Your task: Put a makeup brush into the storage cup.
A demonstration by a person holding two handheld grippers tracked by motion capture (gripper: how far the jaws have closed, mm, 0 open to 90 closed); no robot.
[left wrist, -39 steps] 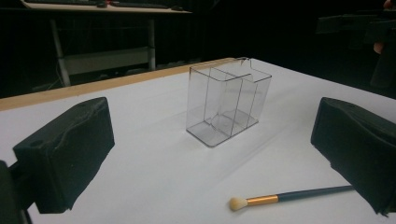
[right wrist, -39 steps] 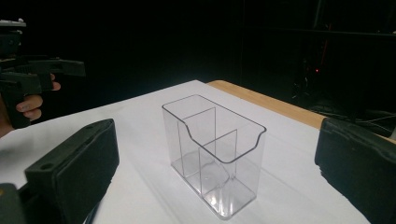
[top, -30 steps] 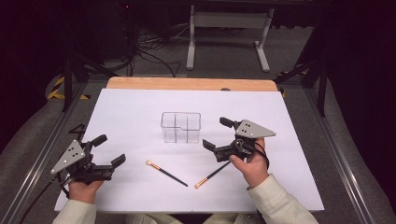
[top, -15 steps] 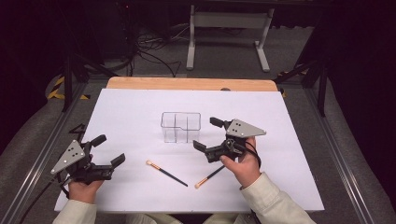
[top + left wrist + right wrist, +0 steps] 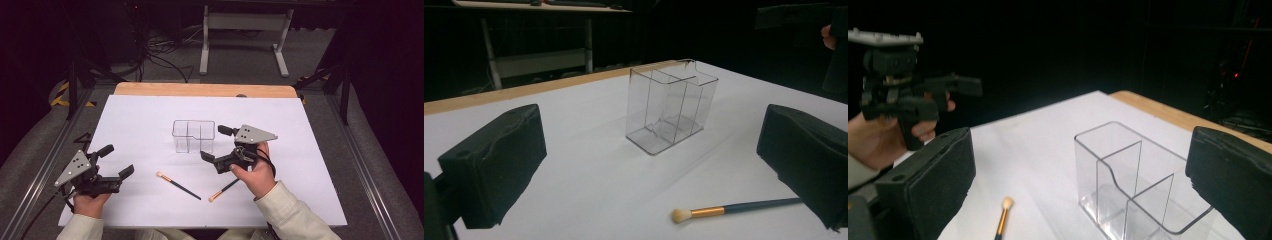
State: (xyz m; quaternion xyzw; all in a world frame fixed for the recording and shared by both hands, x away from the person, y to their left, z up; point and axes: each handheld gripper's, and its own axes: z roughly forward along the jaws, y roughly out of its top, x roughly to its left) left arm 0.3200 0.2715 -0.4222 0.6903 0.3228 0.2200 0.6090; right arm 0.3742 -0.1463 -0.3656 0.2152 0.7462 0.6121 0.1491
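Two thin black-handled makeup brushes lie on the white sheet that covers my counter (image 5: pixel 150 120): one with a pale tip (image 5: pixel 178 184) at lower centre of the high view, the other (image 5: pixel 223 190) just right of it, its upper end running under my right hand. Their near ends almost meet, forming a shallow V. A clear plastic organiser with three open compartments (image 5: pixel 193 135) stands upright at centre frame, apart from both brushes.

My right hand-held gripper (image 5: pixel 215 147) hovers just right of the organiser, jaws spread wide and holding nothing. My left hand-held gripper (image 5: pixel 116 160) sits at lower left near the sheet's edge, jaws likewise wide apart and empty.

Along the counter's far side a strip of bare wood (image 5: pixel 200 90) shows. Beyond it lie a dark floor, tangled cables (image 5: pixel 160 55) and a grey metal stand (image 5: pixel 245 35). Open white surface stretches upper left and right of the organiser.
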